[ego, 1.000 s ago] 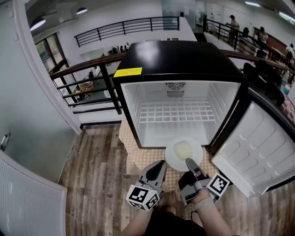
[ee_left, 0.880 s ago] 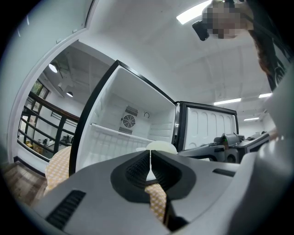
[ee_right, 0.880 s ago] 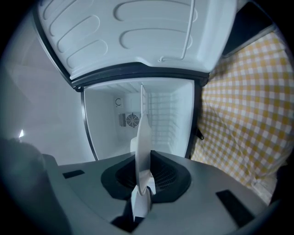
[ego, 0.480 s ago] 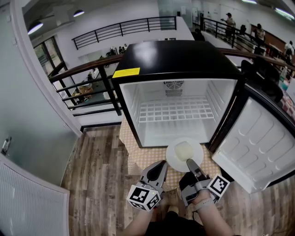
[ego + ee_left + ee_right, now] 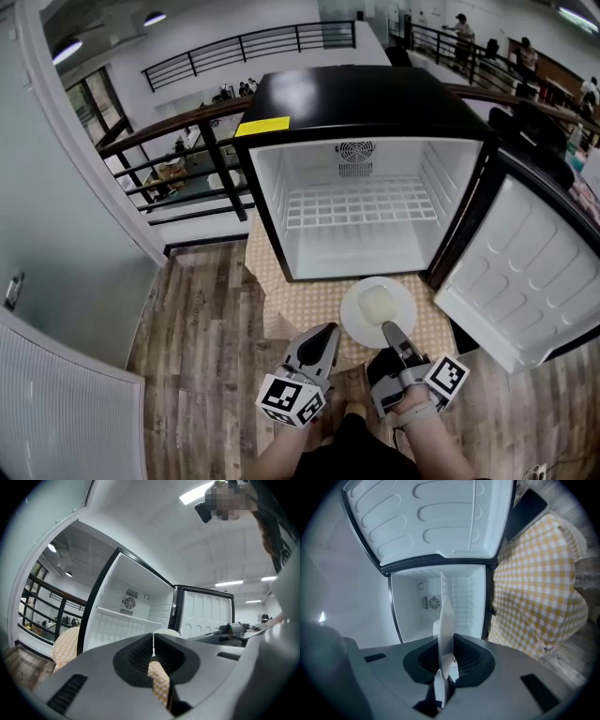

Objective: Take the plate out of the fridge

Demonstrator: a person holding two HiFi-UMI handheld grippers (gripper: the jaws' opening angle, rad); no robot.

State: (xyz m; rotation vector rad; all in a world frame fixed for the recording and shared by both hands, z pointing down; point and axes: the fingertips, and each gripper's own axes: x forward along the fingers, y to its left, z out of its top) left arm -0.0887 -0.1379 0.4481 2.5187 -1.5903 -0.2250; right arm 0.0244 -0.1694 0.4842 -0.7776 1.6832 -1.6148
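A white plate [image 5: 377, 309] with a pale yellowish lump on it hangs just in front of the open black fridge [image 5: 366, 178], outside its white interior. My right gripper [image 5: 388, 330] is shut on the plate's near rim; in the right gripper view the plate [image 5: 445, 620] shows edge-on, pinched between the jaws. My left gripper [image 5: 323, 336] sits to the left of the plate, shut with nothing in it, and in the left gripper view its jaws [image 5: 153, 645] meet.
The fridge stands on a small table under a yellow checked cloth [image 5: 300, 305]. Its door [image 5: 525, 272] swings open to the right. A wire shelf [image 5: 361, 214] is bare inside. Wooden floor [image 5: 197, 328] lies at the left, a railing [image 5: 178, 141] behind.
The plate and right gripper have drawn slightly back and down from the fridge opening. The left gripper has stayed beside them.
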